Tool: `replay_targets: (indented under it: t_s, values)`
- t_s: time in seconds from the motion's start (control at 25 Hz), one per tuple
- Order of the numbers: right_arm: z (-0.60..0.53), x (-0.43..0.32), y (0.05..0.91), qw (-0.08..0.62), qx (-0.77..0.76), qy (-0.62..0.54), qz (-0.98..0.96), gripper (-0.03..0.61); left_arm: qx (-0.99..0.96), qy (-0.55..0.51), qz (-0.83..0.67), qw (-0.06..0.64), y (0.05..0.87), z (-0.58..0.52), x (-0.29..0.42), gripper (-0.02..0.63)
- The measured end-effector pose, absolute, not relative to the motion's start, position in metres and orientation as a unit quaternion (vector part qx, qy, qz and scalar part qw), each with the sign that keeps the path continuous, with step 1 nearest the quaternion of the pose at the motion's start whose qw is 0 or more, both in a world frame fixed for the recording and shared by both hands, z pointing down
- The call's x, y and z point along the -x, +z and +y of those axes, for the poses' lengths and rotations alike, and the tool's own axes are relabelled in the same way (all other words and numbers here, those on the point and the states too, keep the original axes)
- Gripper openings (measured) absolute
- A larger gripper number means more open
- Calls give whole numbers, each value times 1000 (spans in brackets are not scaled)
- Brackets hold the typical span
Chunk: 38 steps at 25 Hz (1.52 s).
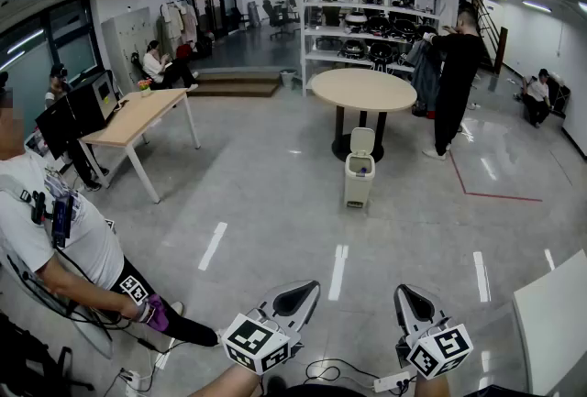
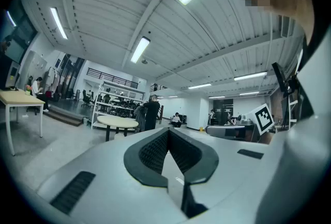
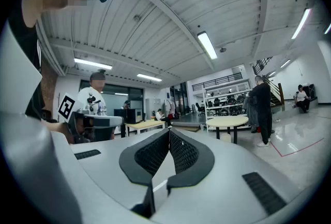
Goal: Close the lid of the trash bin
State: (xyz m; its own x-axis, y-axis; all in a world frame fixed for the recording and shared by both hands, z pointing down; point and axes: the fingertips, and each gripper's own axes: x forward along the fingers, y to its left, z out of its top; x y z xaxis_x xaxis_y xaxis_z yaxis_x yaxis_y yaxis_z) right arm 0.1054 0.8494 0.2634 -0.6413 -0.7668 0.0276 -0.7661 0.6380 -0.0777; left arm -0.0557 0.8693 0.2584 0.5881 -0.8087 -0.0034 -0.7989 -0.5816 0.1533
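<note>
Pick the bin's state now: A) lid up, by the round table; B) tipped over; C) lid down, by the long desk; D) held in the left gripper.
A: the bin stands upright beside the round table with its lid raised.

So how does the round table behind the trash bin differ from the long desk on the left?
The round table has a circular top on a dark central base; the long desk is rectangular on thin white legs. The round table's top looks bare, while dark monitors stand at the long desk's left end. Both have pale wood-coloured tops.
</note>
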Motion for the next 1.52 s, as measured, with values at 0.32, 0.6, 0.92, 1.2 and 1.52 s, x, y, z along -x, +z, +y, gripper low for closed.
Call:
replay_targets:
  t_s: [0.32, 0.6, 0.92, 1.2, 1.52]
  values:
    - [846, -124, 265, 6, 429, -48, 902, 8, -893, -34, -442, 76, 259, 865, 35, -9]
    - [839, -145, 269, 17, 424, -52, 904, 8, -895, -28, -440, 74, 261, 856, 11, -9]
    - [817, -162, 272, 17, 421, -58, 905, 8, -893, -14, -445, 68, 263, 838, -4, -9]
    - [749, -154, 287, 9, 438, -62, 897, 8, -892, -22, -444, 79, 282, 762, 13, -9]
    - [636, -127, 289, -14, 460, -61, 886, 8, -901, -35, -424, 82, 285, 649, 45, -9]
